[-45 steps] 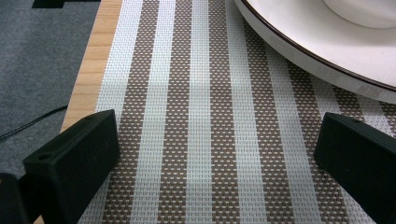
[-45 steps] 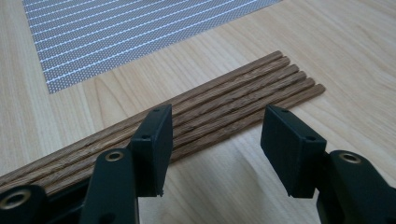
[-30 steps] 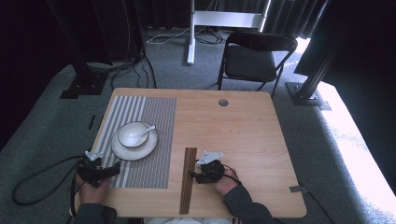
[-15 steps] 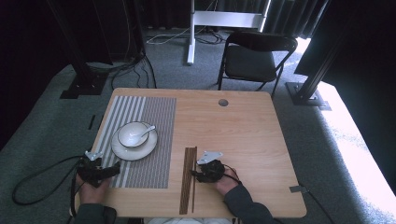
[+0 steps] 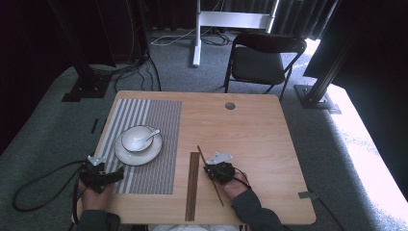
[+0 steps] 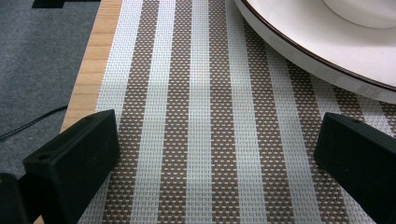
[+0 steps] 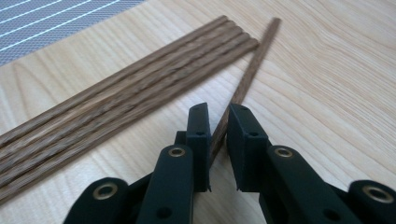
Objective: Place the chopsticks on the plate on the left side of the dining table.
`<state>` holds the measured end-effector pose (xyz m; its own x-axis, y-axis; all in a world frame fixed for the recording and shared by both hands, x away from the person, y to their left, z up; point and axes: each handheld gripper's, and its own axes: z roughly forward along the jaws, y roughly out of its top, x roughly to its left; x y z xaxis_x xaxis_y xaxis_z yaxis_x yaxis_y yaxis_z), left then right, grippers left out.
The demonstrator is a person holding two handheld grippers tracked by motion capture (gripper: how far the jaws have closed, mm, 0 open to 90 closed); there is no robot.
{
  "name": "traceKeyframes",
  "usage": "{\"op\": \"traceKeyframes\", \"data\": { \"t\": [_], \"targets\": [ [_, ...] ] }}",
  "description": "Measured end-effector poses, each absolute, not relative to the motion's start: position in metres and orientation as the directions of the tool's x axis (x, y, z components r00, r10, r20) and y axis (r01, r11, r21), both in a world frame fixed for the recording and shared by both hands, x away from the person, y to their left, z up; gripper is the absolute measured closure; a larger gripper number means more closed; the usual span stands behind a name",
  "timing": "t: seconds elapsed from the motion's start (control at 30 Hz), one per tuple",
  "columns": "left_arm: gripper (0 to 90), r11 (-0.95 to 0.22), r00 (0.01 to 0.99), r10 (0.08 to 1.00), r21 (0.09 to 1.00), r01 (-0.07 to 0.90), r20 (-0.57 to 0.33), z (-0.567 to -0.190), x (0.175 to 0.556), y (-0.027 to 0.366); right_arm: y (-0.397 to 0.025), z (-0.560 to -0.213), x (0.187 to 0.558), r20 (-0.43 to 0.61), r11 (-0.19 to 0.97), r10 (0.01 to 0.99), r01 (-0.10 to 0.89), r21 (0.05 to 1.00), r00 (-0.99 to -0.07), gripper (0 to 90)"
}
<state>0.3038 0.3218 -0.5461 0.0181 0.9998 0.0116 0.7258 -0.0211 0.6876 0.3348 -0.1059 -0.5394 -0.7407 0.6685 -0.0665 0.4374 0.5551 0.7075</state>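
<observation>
On the wooden table (image 5: 269,130), the right gripper (image 5: 217,172) is pinching one brown chopstick (image 7: 250,70) between its two black jaws. Its jaws are squeezing close together, with just the stick in the gap. That chopstick is lying slanted, and its far tip is pointing away from the person. Just beside it, a row of other chopsticks (image 5: 192,185) is lying flat and straight on the bare wood, next to the striped placemat (image 5: 159,120). The far end of the held stick is almost touching the end of that row.

Over at the near left corner, the left gripper (image 5: 98,175) is sitting above the placemat with its jaws spread wide apart, holding nothing. A white plate (image 5: 126,156) is lying on the placemat just past it, with a white bowl (image 5: 137,138) and a spoon (image 5: 153,135) on top.
</observation>
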Motion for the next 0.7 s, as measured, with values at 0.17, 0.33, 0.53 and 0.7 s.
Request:
{"op": "traceKeyframes", "data": {
  "t": [0.17, 0.33, 0.53, 0.7],
  "targets": [
    [0.3, -0.021, 0.018, 1.0, 0.688, 0.726, 0.012, -0.546, 0.304, 0.322, -0.111, -0.536, 0.338, -0.031, 0.547, 0.684, 0.485, 0.682, -0.729, 72.1],
    [0.3, -0.021, 0.018, 1.0, 0.688, 0.726, 0.012, -0.546, 0.304, 0.322, -0.112, -0.533, 0.34, -0.021, 0.552, 0.693, 0.513, 0.658, -0.72, 77.7],
    [0.3, -0.021, 0.018, 1.0, 0.688, 0.726, 0.012, -0.546, 0.304, 0.322, -0.116, -0.53, 0.342, -0.006, 0.556, 0.701, 0.541, 0.631, -0.713, 77.5],
    [0.3, -0.021, 0.018, 1.0, 0.688, 0.726, 0.012, -0.546, 0.304, 0.322, -0.118, -0.528, 0.342, 0.0, 0.568, 0.698, 0.554, 0.609, -0.716, 76.7]
  ]
}}
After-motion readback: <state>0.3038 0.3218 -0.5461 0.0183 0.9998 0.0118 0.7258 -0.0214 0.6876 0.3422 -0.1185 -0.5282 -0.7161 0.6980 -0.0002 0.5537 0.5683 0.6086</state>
